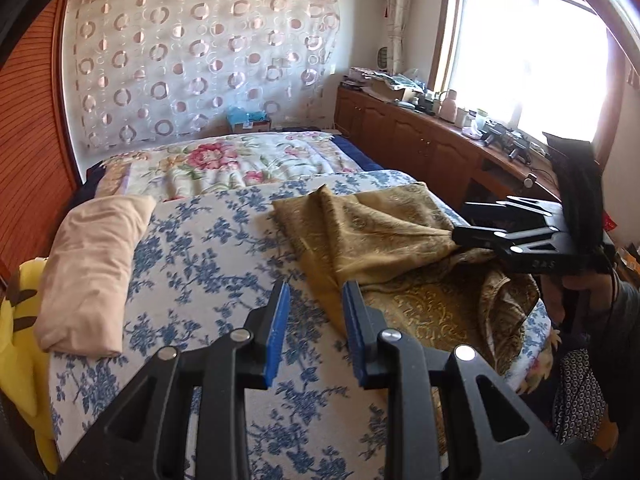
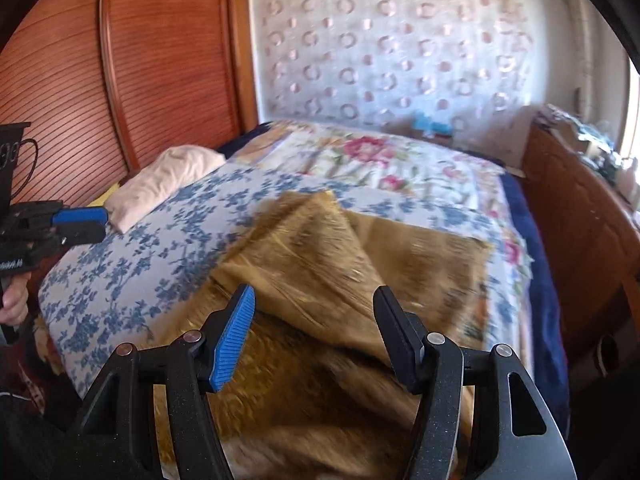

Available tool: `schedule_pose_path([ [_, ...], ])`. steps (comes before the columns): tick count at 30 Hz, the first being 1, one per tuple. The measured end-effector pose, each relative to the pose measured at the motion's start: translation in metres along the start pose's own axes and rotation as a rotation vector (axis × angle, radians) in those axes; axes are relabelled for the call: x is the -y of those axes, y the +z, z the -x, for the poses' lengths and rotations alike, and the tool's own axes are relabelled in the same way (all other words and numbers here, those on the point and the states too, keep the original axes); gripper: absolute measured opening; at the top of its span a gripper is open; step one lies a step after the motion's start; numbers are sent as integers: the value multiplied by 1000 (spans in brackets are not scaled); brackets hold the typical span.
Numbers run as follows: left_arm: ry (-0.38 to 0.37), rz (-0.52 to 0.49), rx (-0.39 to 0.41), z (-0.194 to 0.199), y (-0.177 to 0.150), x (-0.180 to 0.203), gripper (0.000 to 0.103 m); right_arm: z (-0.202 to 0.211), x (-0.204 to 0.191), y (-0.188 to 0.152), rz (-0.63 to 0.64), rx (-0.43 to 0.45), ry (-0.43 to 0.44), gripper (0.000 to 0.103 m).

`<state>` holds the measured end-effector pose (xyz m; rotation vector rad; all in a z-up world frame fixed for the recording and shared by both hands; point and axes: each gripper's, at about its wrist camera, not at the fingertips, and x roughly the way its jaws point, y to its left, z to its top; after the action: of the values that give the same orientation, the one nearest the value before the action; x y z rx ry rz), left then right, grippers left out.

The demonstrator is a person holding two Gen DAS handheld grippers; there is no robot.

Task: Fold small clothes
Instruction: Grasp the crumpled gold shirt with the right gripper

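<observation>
Claw in your left hand (image 1: 316,292) hung over the bed with its blue pads (image 1: 280,328) a narrow gap apart and nothing between them; only the blue-flowered bedspread (image 1: 208,264) showed through the gap. Your right claw (image 2: 314,300) stood spread wider, and the golden cloth (image 2: 320,248) lay under and between its fingers, though the blur there kept you from telling whether either pad touched the fabric. Seen from the left side, that right claw's tips sat at the cloth's right edge, where the fabric bunched toward them.

That golden cloth was the piece being folded. It lay on the near right part of the bed, on top of the bedspread, ochre to mustard in colour with a darker woven scroll pattern. One layer was turned over the rest, so a pointed corner rose toward the middle of the bed and long creases ran down from it. Its near right portion was rumpled and spilled over the bed's edge, showing a patterned border. Well apart from it, on the left side of the bed, a pale peach cloth (image 1: 92,264) sat folded into a neat oblong. Beyond both, a quilt with pink flowers (image 1: 240,160) covered the far half of the bed
</observation>
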<state>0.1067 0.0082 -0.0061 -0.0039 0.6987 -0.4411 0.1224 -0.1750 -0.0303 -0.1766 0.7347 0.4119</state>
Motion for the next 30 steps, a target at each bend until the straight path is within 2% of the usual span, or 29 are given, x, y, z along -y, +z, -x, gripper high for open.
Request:
schedule_pose_path([
  [6,3,15,-1,-2,-6,-7,25,-46,-16,12,48,-110,41,63],
  [11,-1,24,-3,-3,-9,-11,25,-86,-20,5,75,-233,70,63],
  [15,-6,30,-9,-6,-13,-14,25,-102,-28,-2,123,-278,71,63],
  [25,-19,32,-15,-10,-14,-13,25,-111,-38,-11,210,-312,40,61],
  [30,-20,32,-14,-10,-15,-12,25,-99,-40,-5,186,-269,91,60],
])
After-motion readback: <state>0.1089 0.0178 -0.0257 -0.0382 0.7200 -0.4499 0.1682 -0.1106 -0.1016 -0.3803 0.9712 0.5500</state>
